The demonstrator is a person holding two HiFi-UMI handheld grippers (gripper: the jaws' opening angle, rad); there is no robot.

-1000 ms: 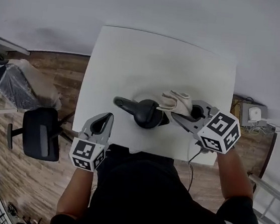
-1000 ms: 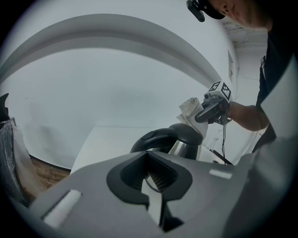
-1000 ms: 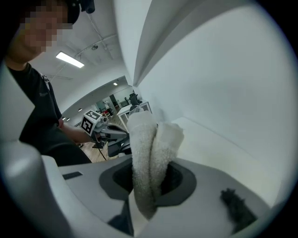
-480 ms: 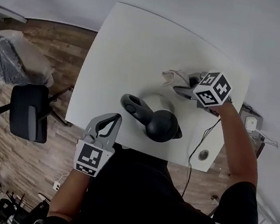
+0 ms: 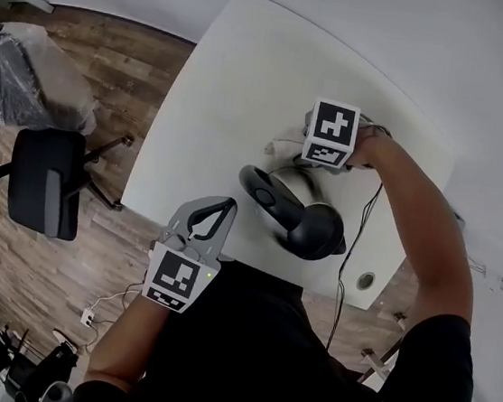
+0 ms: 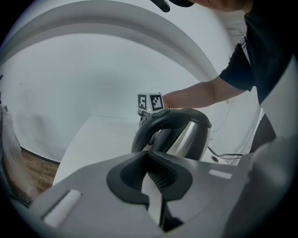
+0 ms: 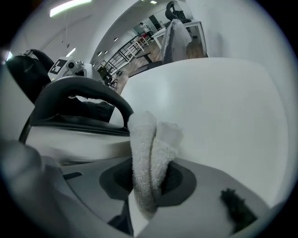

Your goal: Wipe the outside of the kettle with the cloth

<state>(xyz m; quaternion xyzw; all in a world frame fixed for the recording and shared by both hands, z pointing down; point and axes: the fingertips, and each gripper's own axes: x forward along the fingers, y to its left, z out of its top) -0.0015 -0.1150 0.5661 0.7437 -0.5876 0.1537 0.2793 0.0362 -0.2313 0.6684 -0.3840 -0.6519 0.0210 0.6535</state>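
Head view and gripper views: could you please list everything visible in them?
Kettle: one, steel with black handle and lid, on the table's near part.
Cloth: one, white, in the right gripper's jaws, against the kettle.
Table: one, white, centre.
Cable: one, black, on the table right of the kettle.
Office chair: one, black, on the wooden floor, left.
Left gripper: one, grey, jaws together, empty.
Right gripper: one, grey, shut on the cloth.
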